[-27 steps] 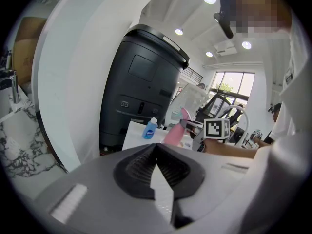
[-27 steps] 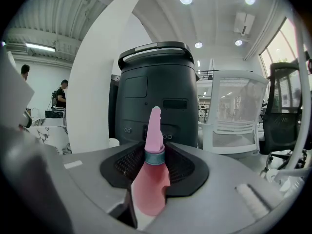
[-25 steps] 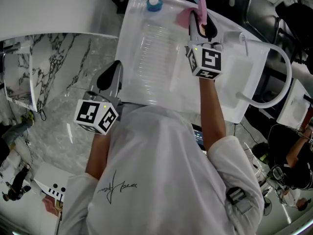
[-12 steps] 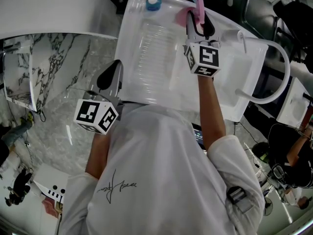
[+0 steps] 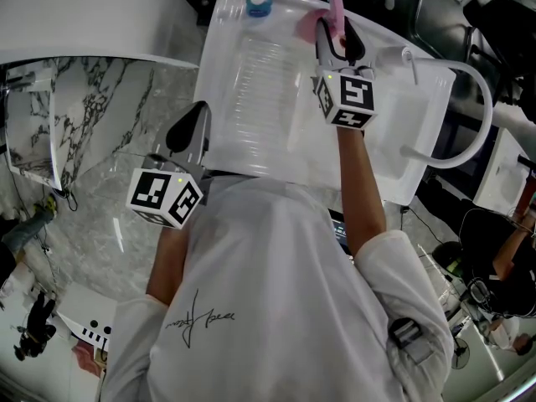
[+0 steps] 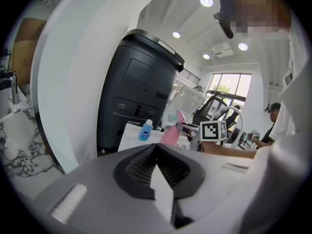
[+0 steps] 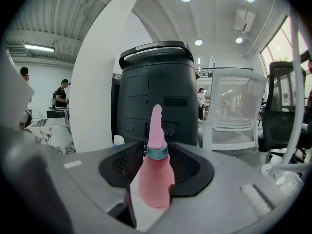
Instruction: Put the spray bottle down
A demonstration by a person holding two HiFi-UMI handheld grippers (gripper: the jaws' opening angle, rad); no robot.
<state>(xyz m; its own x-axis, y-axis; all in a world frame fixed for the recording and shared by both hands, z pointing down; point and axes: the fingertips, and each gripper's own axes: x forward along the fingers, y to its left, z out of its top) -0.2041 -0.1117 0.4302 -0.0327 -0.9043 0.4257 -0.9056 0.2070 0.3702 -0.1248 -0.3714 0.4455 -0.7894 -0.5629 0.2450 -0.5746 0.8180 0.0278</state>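
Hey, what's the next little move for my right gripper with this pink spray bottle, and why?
Probably draw the right gripper straight back, clear of the pink spray bottle. Its jaws have just been opening, and the bottle stands upright between them on the white surface, so the set-down looks done.

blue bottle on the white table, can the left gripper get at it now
Probably yes: the table stretch between the left gripper and the blue bottle looks bare, and the pink spray bottle stands off to one side.
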